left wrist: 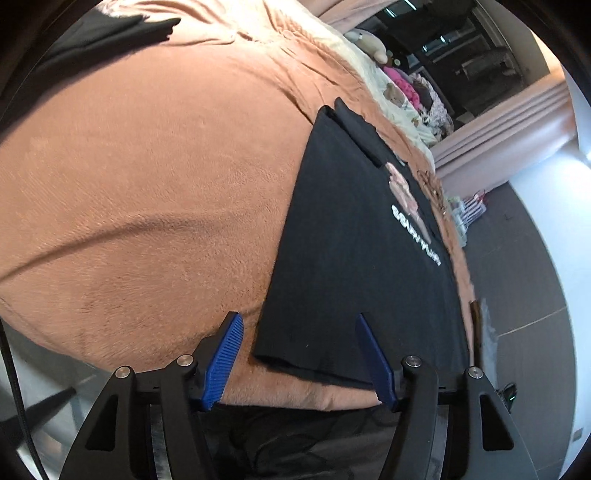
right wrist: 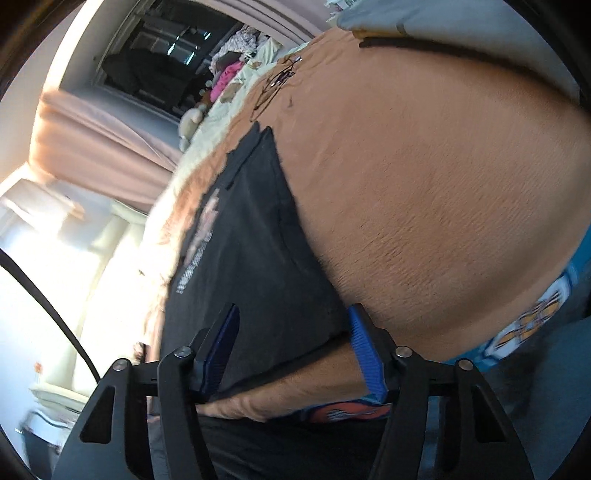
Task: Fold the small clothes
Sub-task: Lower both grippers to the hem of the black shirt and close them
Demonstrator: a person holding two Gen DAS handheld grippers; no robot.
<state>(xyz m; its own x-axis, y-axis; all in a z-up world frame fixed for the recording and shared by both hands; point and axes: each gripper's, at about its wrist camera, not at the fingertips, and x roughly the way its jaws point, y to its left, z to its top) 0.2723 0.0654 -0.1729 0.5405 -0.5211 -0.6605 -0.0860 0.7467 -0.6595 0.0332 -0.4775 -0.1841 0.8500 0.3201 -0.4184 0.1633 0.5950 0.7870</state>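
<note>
A black T-shirt point(left wrist: 351, 236) with a pale print and white lettering lies flat on a brown fleece blanket point(left wrist: 147, 184) over a bed. My left gripper point(left wrist: 298, 319) is open, its blue pads point(left wrist: 225, 362) standing on either side of the shirt's near hem corner without pressing on it. In the right wrist view the same T-shirt point(right wrist: 251, 258) runs away from me across the blanket point(right wrist: 424, 203). My right gripper point(right wrist: 294, 310) is open too, and the shirt's other near corner lies between its blue fingers point(right wrist: 365, 354), apart from the pads.
Another black garment point(left wrist: 110, 33) lies at the blanket's far left. A heap of clothes and soft toys point(left wrist: 406, 88) sits at the bed's far end by pink curtains point(left wrist: 498, 136). Grey floor point(left wrist: 517, 277) drops off beside the bed. A blue-and-orange patterned sheet point(right wrist: 535, 314) edges the mattress.
</note>
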